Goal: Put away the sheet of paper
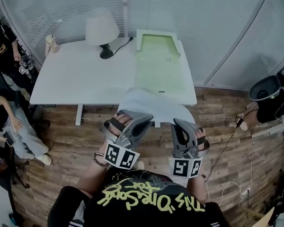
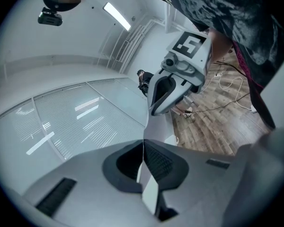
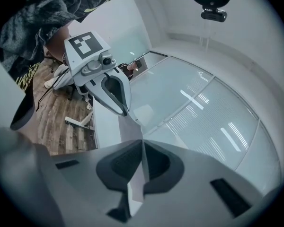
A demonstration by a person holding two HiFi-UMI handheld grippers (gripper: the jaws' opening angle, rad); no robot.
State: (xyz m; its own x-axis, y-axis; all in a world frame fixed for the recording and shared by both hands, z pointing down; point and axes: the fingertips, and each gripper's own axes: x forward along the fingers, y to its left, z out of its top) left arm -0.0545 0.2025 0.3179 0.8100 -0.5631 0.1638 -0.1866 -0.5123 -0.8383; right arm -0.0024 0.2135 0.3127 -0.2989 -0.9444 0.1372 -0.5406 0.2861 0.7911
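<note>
Two hand-held grippers carry a sheet of paper (image 1: 151, 104) between them. The left gripper (image 1: 141, 121) and the right gripper (image 1: 176, 125) are each clamped shut on the sheet's near edge, one toward each corner. In both gripper views the paper shows as a thin white strip pinched edge-on between closed jaws. The sheet runs forward from the jaws and sags a little between the two grips. Its far end lies over the near edge of the white table (image 1: 80, 74), just short of a pale green open file (image 1: 158, 65) that lies straight ahead of the grippers. A lamp (image 1: 102, 30) stands ahead and to the left, well apart from the paper. The sheet looks very light and limp, so it is likely to droop, flutter or curl wherever it is unsupported. It is also likely to crease or tear if the two grippers pull apart or twist against each other. Pinching the near edge at two spaced points looks like the sound hold, with the grippers level and moving together so that the free end leads into the file.
</note>
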